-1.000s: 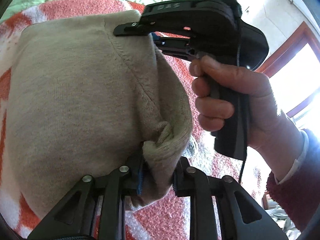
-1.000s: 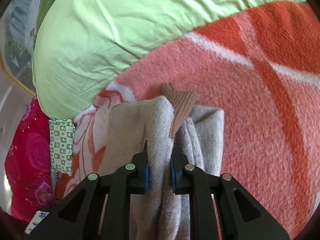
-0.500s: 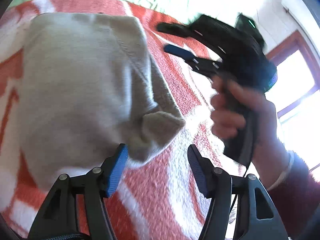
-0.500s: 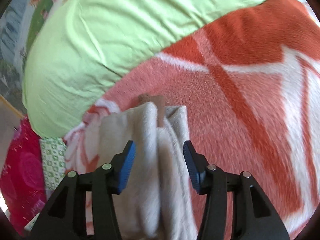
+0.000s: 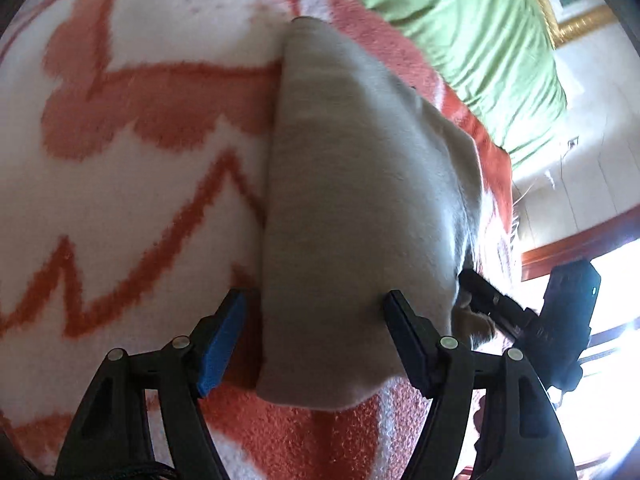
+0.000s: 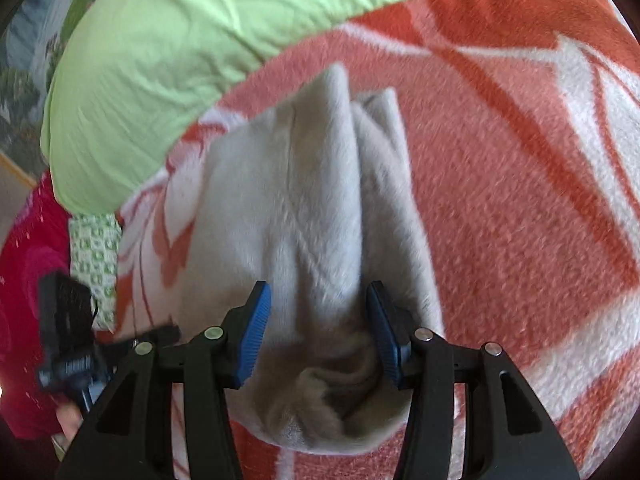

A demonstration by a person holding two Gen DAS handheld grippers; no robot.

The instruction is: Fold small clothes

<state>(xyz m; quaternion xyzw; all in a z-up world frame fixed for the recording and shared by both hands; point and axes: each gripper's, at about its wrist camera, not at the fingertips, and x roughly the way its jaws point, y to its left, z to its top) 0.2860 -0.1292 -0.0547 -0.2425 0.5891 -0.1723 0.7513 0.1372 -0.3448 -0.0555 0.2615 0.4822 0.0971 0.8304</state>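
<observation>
A beige knit garment (image 5: 360,200) lies folded on an orange-and-white blanket (image 5: 120,160). My left gripper (image 5: 316,328) is open, its jaws spread either side of the garment's near end. In the right wrist view the same garment (image 6: 304,208) lies in long folds, with a bunched cuff at its near end. My right gripper (image 6: 320,328) is open, with blue pads (image 6: 256,332) either side of the near end. The right gripper also shows at the lower right of the left wrist view (image 5: 492,300), and the left gripper at the lower left of the right wrist view (image 6: 160,334).
A green quilt (image 6: 180,40) lies at the far side of the blanket (image 6: 520,200), also in the left wrist view (image 5: 480,32). A red floral cloth (image 6: 28,260) and a green-patterned cloth (image 6: 94,248) are at the left. A bright window with a wooden frame (image 5: 580,240) is at the right.
Both grippers let go of the garment and opened. They have moved around to its near end, and the garment now lies flat on the blanket.
</observation>
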